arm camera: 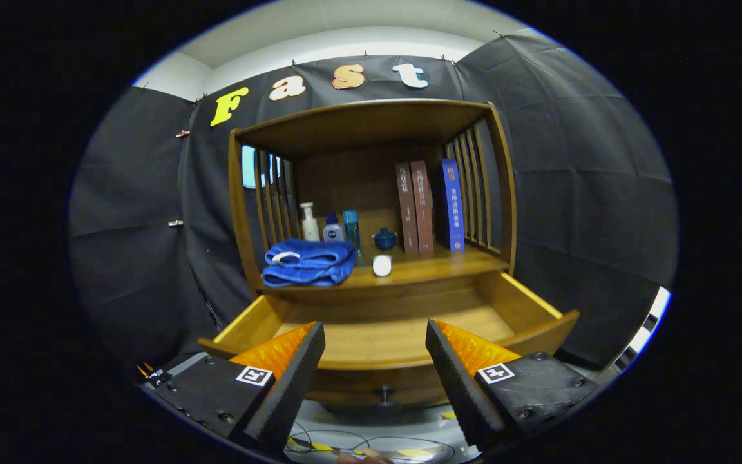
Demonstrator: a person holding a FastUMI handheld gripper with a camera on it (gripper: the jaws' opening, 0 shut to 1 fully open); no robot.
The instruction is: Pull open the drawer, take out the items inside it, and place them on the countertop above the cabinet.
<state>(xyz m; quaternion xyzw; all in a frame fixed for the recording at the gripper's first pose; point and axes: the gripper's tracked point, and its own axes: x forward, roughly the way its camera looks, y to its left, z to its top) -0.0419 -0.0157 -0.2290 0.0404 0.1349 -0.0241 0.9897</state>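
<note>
The wooden drawer (pixel 538 309) stands pulled out just ahead of my fingers, and the part of its floor I can see is bare. Its small knob (pixel 384 394) shows on the front panel between the fingers. On the countertop (pixel 435 265) above it lie a folded blue towel (pixel 308 262) and a small white object (pixel 382 265). My gripper (pixel 376 341) is open, holding nothing, hovering in front of the drawer's front panel.
At the back of the countertop stand a white pump bottle (pixel 309 223), a small white bottle (pixel 333 229), a blue bottle (pixel 351 227), a dark blue lidded cup (pixel 384 239) and three upright books (pixel 428 206). Slatted wooden sides enclose the shelf. Cables lie on the floor below.
</note>
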